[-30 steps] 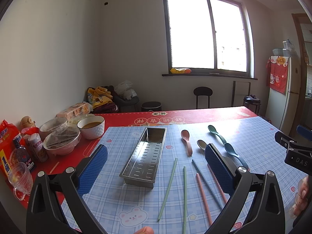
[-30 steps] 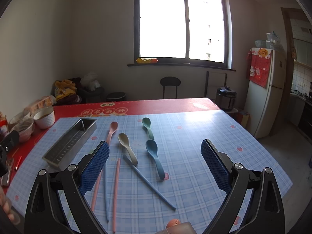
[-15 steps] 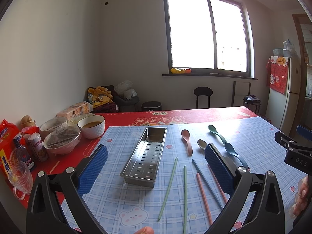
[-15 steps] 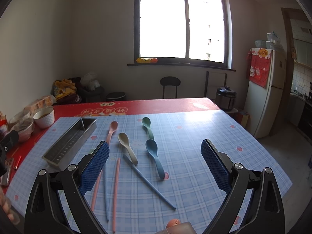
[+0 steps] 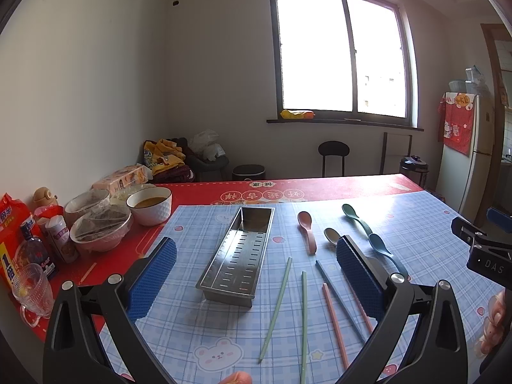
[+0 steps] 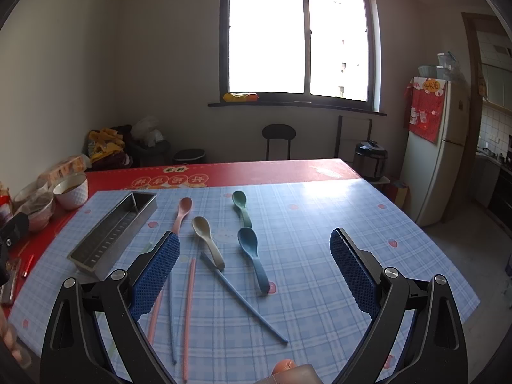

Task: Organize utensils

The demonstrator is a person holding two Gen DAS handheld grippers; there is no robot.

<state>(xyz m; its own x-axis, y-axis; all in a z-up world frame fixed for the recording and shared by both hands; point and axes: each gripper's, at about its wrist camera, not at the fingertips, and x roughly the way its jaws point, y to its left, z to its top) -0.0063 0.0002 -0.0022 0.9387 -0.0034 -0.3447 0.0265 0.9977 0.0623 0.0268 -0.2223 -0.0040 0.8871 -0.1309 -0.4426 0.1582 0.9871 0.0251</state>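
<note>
A perforated steel tray (image 5: 238, 252) lies empty on the blue checked cloth, seen also at the left of the right wrist view as the steel tray (image 6: 113, 232). To its right lie a pink spoon (image 6: 182, 212), a beige spoon (image 6: 206, 236), a green spoon (image 6: 242, 206) and a blue spoon (image 6: 254, 252). Green chopsticks (image 5: 278, 304), pink chopsticks (image 6: 188, 307) and blue chopsticks (image 6: 241, 296) lie nearer me. My left gripper (image 5: 256, 275) hovers open above the tray's near end. My right gripper (image 6: 254, 268) is open above the spoons. Both hold nothing.
Bowls (image 5: 148, 206), a covered dish (image 5: 100, 227), a bottle (image 5: 36, 251), a glass mug (image 5: 32, 291) and snack packets crowd the red table edge at the left. A fridge (image 6: 438, 150), a rice cooker (image 6: 371, 160) and a stool (image 6: 278, 137) stand beyond the table.
</note>
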